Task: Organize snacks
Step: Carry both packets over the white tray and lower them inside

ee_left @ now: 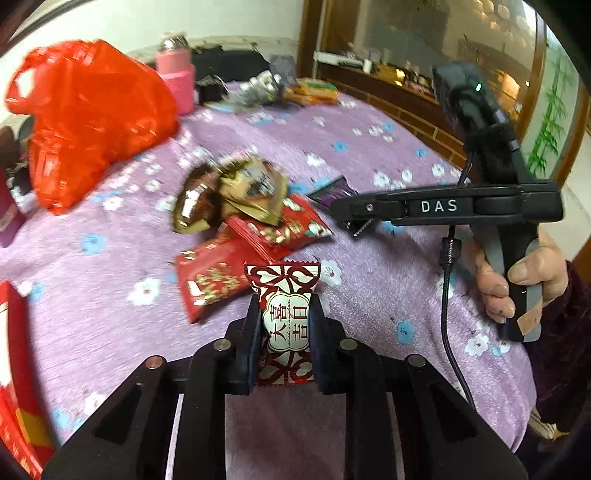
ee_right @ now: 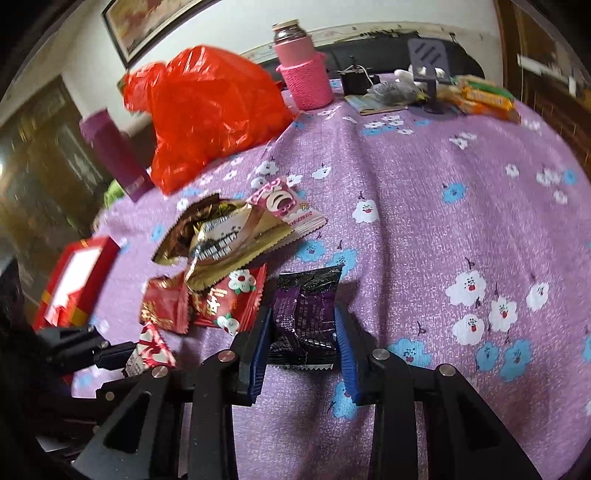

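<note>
L tool [ee_left: 284, 325] clamped on red-white candy [ee_left: 286, 321], R tool [ee_right: 303, 332] clamped on purple pack [ee_right: 304, 314] at 6 o'clock of pile; both light, crinkly, slippery, so grip mid-body.

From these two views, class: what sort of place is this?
Probably a lived-in home room: a floral purple tablecloth, a framed picture on the wall, and a pink flask among loose snack packets.

Left gripper [ee_left: 283, 332] clamped on a packet; right gripper [ee_right: 303, 347] likewise, its handle in a hand [ee_left: 524, 280].
</note>
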Tool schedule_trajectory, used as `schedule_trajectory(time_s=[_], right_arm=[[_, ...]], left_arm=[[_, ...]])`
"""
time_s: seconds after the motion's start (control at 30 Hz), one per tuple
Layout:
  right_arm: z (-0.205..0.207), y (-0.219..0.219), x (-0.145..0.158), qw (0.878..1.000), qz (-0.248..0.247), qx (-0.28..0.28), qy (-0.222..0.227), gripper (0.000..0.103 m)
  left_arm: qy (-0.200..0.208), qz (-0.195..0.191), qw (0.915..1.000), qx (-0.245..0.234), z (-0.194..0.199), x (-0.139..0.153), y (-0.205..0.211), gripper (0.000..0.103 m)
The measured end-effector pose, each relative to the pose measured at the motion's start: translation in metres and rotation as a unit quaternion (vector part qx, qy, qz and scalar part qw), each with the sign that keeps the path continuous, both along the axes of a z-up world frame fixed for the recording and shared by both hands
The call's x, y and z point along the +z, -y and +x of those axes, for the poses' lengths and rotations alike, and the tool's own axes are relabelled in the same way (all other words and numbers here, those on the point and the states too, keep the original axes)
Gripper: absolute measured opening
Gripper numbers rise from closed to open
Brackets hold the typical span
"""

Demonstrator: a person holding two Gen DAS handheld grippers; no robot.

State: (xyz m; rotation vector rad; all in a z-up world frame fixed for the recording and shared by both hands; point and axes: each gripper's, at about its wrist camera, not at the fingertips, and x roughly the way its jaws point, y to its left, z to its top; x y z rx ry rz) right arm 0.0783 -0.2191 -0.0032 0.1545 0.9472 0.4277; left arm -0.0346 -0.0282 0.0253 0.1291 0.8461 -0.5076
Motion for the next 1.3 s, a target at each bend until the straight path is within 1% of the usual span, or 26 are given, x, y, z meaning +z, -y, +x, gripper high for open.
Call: schedule_trajectory(time_s=[0.07,0.13,0.17,0.27,0.33,0.43,0.53,0.6,0.67,0.73,0.83,0.9,1.0,1.03,1.13,1.3], right_arm=[[0.001,0.005,0.001,1.0,0.02,-0.005,-0.002,0.035],[0.0,0.009,0.005,0.999,0.038,-0.011,0.001,0.035],[-0.001,0.012,0.007,0.999,0.048,-0.013,0.005,0.035],[-0.005,0.015,0.015,0.997,0.065,-0.018,0.025,0.035],[-0.008,0.014,0.019,0.996,0.075,-0.015,0.037,0.035],[-0.012,0.011,0.022,0.996,0.079,-0.014,0.043,0.035],[-0.015,0.005,0.027,0.995,0.093,-0.009,0.035,0.035],[-0.018,-0.003,0.031,0.995,0.097,-0.005,0.031,0.034],[-0.022,-0.018,0.037,0.994,0.103,0.004,0.026,0.034],[-0.026,-0.041,0.043,0.993,0.115,0.028,0.021,0.034],[-0.033,-0.074,0.052,0.991,0.117,0.058,0.027,0.034],[-0.036,-0.097,0.058,0.988,0.133,0.078,0.031,0.034],[-0.041,-0.13,0.064,0.979,0.17,0.111,0.028,0.034],[-0.043,-0.14,0.065,0.977,0.177,0.119,0.029,0.034],[-0.05,-0.163,0.063,0.97,0.194,0.142,0.026,0.034],[-0.061,-0.189,0.049,0.966,0.203,0.163,0.009,0.034]], left_arm=[[0.018,0.0,0.9997,0.016,-0.009,0.011,-0.006,0.019],[0.035,0.01,0.9986,0.038,-0.016,0.02,-0.011,0.019],[0.046,0.016,0.9974,0.054,-0.022,0.026,-0.015,0.019],[0.063,0.02,0.9935,0.093,-0.032,0.038,-0.03,0.019],[0.075,0.034,0.9879,0.131,-0.039,0.045,-0.044,0.019],[0.09,0.048,0.9797,0.173,-0.049,0.053,-0.062,0.02],[0.107,0.057,0.9715,0.204,-0.058,0.062,-0.08,0.02],[0.12,0.067,0.9643,0.226,-0.064,0.066,-0.092,0.02],[0.127,0.068,0.9602,0.239,-0.069,0.069,-0.103,0.02],[0.128,0.064,0.9575,0.251,-0.074,0.07,-0.113,0.02],[0.13,0.065,0.9525,0.267,-0.082,0.07,-0.127,0.02],[0.13,0.063,0.9491,0.279,-0.086,0.069,-0.137,0.02],[0.129,0.059,0.9449,0.295,-0.091,0.069,-0.15,0.02],[0.13,0.058,0.9422,0.303,-0.094,0.069,-0.156,0.02],[0.13,0.058,0.9381,0.316,-0.097,0.067,-0.168,0.02],[0.127,0.054,0.9325,0.334,-0.1,0.063,-0.182,0.02]])
